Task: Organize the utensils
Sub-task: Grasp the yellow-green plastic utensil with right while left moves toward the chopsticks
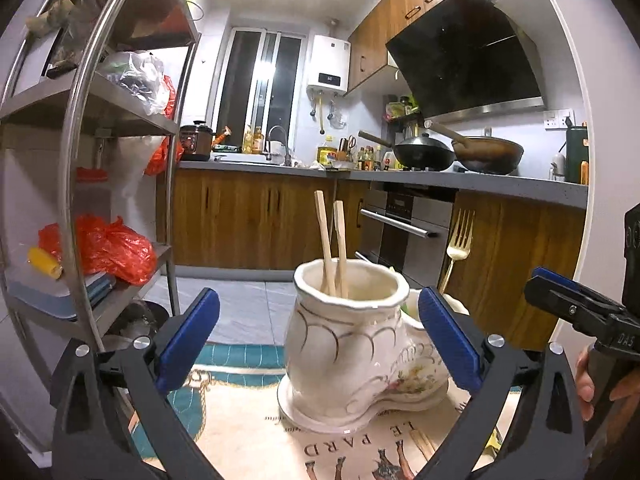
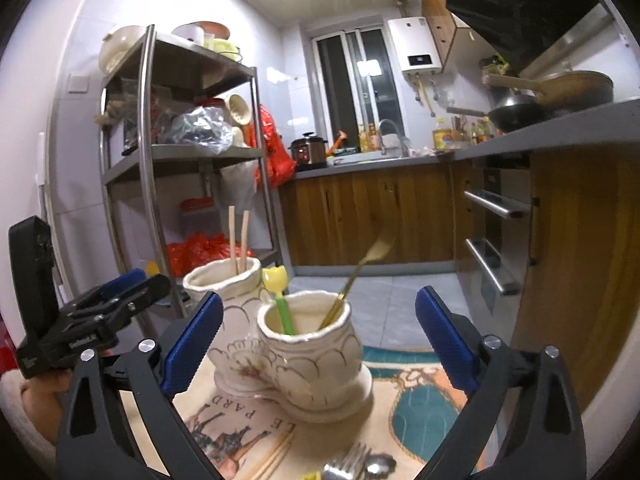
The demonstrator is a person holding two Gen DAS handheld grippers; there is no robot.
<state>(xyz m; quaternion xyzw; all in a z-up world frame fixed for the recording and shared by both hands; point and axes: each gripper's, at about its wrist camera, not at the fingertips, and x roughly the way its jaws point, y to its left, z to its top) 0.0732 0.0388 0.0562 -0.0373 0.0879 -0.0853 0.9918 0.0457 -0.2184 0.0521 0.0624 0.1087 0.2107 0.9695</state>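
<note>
- I see the tabletop (image 2: pixel 420 432) under a printed cloth; its near edge is cut off at the bottom of both views, and the lettering on it is only partly readable.
- On it stands the ceramic holder (image 1: pixel 344 356), two joined cream pots on one base. From my left wrist view the second pot is mostly hidden behind the first and my right pad.
- My left hand-held gripper (image 1: pixel 320 340) points nearly level at the holder, jaws spread wide with nothing gripped; the first pot sits between the pads without touching them.
- My right hand-held gripper (image 2: pixel 320 344) is likewise level and wide open, empty, framing the nearer pot.
- Two chopsticks (image 1: pixel 334 240) stand tilted in the first pot.
- A gold fork (image 1: pixel 458 244) leans in the second pot; in my right view its head is blurred.
- A green-and-yellow utensil (image 2: pixel 280 292) stands beside it.
- More cutlery (image 2: pixel 360 468) and loose chopsticks (image 2: pixel 276 456) lie on the cloth, cut off at the frame's bottom.
</note>
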